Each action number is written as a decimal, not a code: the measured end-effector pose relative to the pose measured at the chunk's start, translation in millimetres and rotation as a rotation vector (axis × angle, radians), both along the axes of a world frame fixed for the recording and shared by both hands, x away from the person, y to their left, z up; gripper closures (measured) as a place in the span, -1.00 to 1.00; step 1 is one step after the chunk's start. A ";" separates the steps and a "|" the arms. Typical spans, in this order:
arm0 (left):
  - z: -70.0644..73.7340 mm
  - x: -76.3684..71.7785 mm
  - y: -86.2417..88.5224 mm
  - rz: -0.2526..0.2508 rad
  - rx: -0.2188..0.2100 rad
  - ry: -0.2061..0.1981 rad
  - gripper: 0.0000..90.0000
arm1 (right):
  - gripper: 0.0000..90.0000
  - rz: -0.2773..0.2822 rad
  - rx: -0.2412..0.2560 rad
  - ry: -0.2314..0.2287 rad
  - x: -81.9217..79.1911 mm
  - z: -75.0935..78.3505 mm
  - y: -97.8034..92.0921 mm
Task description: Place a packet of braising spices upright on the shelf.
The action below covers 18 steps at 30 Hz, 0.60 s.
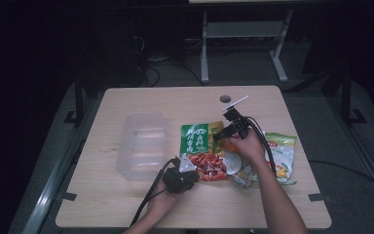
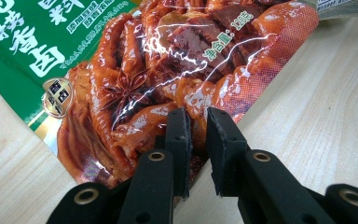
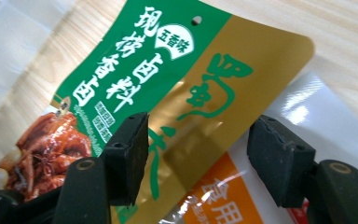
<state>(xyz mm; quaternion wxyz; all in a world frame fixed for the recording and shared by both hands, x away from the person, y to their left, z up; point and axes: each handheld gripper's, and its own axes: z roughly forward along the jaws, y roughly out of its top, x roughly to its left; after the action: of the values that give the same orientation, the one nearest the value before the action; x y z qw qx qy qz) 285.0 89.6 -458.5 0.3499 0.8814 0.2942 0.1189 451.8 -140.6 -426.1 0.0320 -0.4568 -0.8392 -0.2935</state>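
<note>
High view: the green pouch (image 1: 202,151) lies flat at the table's (image 1: 126,204) centre, its red lower end at 6 o'clock toward the person. The left gripper (image 1: 189,165) sits at that end's lower left corner; whether it is clenched is hard to make out from here. The right gripper (image 1: 217,137) reaches the pouch's upper right corner. A clear tray (image 1: 142,145) stands just beside the pouch at 9 o'clock. More packets (image 1: 280,156) lie at 3 o'clock, partly hidden by the right hand (image 1: 250,145).

Left gripper view: the left gripper (image 2: 196,122) has its jaws nearly together over the pouch's (image 2: 177,60) red edge, a thin gap showing; I cannot tell if they pinch it.

Right gripper view: the right gripper (image 3: 198,135) is released, jaws wide apart above the pouch's (image 3: 186,84) gold corner. An orange packet (image 3: 219,200), cut off below, lies under that corner.
</note>
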 end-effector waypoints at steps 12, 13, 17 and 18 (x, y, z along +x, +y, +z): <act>-2.0 0.6 -0.7 -0.002 -0.002 0.006 0.75 | 0.23 0.044 0.073 0.064 -3.5 -7.6 2.2; -2.3 0.7 -0.7 -0.003 -0.002 0.007 0.75 | 0.29 0.044 0.081 0.083 -4.0 -7.7 1.5; -2.9 0.6 -1.0 -0.005 0.003 0.008 0.75 | 0.51 0.047 0.112 0.100 -5.0 -8.8 -0.6; -3.2 0.4 -1.4 -0.001 -0.002 0.007 0.75 | 0.56 0.051 0.117 0.099 -5.5 -8.9 -0.5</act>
<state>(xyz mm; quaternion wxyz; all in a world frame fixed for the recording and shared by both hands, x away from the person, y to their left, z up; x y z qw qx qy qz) 285.4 88.1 -461.7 0.3497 0.8817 0.2949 0.1152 446.3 -141.1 -435.0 0.1078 -0.4466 -0.8293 -0.3182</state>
